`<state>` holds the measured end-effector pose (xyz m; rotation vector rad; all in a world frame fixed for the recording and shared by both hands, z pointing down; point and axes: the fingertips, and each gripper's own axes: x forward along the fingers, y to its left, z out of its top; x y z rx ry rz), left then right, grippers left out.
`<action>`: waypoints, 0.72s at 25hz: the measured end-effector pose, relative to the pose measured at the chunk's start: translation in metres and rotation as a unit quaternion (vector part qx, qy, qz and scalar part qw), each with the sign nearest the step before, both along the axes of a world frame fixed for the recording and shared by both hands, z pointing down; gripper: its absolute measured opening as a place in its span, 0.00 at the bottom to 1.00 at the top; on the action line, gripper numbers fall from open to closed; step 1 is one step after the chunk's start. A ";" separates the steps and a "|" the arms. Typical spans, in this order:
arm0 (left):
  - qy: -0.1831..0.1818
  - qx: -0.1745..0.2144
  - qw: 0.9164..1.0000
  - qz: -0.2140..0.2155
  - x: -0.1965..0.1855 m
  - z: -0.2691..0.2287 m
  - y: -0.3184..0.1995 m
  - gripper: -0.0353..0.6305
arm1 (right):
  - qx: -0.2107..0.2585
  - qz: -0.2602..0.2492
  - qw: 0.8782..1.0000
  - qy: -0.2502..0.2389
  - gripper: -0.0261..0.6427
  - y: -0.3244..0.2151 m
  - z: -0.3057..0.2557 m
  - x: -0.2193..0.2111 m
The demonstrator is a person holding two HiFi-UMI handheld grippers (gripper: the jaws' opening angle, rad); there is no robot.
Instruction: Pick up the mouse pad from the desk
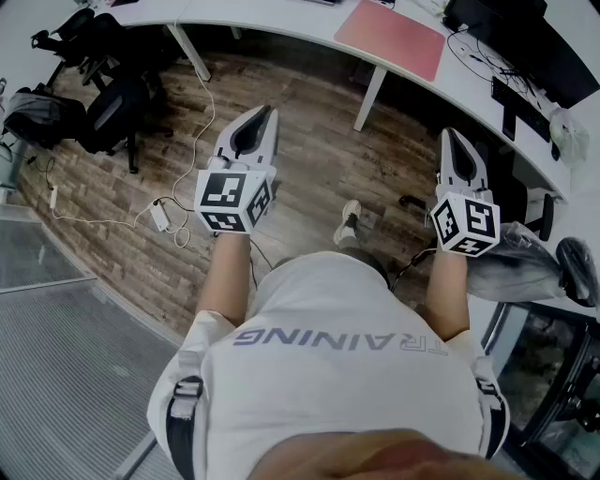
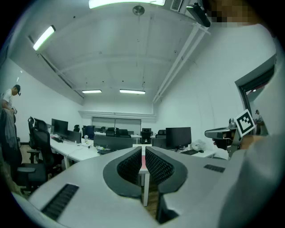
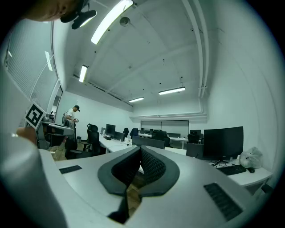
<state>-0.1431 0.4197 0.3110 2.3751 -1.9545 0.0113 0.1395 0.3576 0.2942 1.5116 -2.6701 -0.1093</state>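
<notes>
The mouse pad [image 1: 390, 37] is a pink-red rectangle lying flat on the white desk [image 1: 281, 23] at the top of the head view. A sliver of the mouse pad [image 2: 143, 163] shows in red just past the shut jaws in the left gripper view. My left gripper [image 1: 260, 113] is held level over the wooden floor, short of the desk and left of the pad, shut and empty. My right gripper [image 1: 452, 136] hangs level to the right, below the pad's right end, also shut with nothing in it. In their own views the left gripper [image 2: 143, 152] and right gripper [image 3: 139, 153] look across the office.
Desk legs [image 1: 371, 96] stand between the grippers. Black office chairs [image 1: 111, 105] and a backpack [image 1: 26, 114] sit at the left, with a cable and adapter [image 1: 159, 216] on the floor. A monitor [image 1: 530, 42] and cables crowd the desk's right end. A person [image 3: 71, 116] stands far off.
</notes>
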 end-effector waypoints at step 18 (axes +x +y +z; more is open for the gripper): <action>0.016 -0.008 1.000 -0.012 -0.010 0.006 -0.032 0.13 | -0.030 -0.004 0.999 -0.034 0.08 -0.048 0.011 -0.001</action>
